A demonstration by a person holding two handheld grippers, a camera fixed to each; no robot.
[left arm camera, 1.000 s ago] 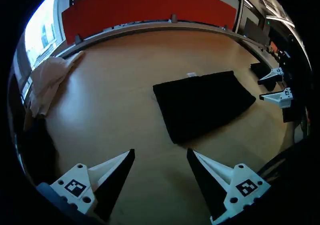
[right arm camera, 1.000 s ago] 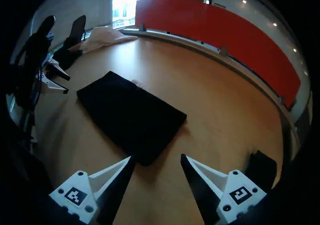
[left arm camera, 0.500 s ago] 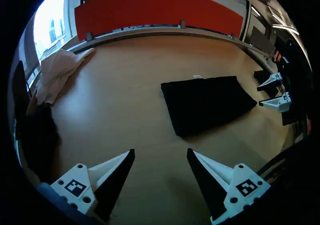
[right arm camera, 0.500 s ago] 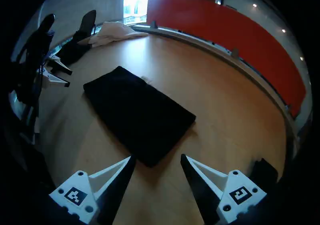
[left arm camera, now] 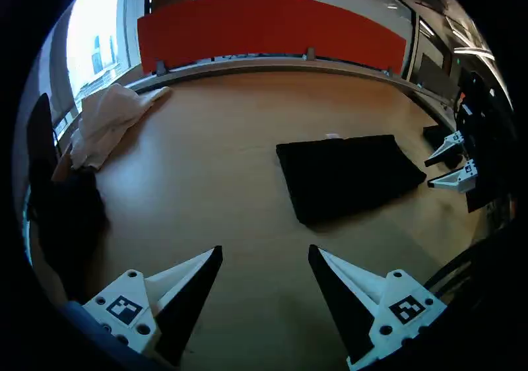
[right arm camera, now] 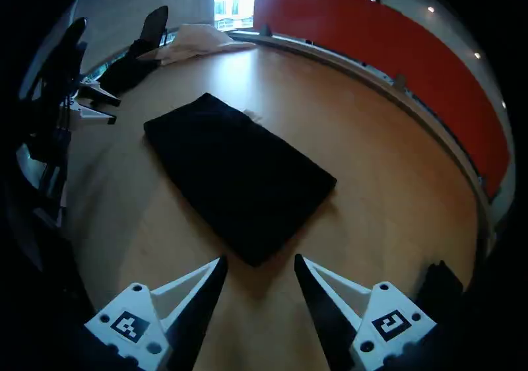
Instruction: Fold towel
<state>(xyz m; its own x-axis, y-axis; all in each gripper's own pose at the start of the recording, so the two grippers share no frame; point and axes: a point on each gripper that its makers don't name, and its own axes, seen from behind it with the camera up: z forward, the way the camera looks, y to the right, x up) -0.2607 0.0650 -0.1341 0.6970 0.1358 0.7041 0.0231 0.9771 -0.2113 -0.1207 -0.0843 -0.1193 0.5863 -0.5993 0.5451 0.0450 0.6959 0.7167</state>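
Black towel [right arm camera: 237, 173] lies flat on the surface [left arm camera: 198, 173], well short of the red partition [left arm camera: 270, 31] — a neat rectangle. Left gripper [left arm camera: 264, 248] and right gripper [right arm camera: 261, 258]: jaws spread, empty. Recommended — pinch the two corners farthest from the partition together and lift evenly.
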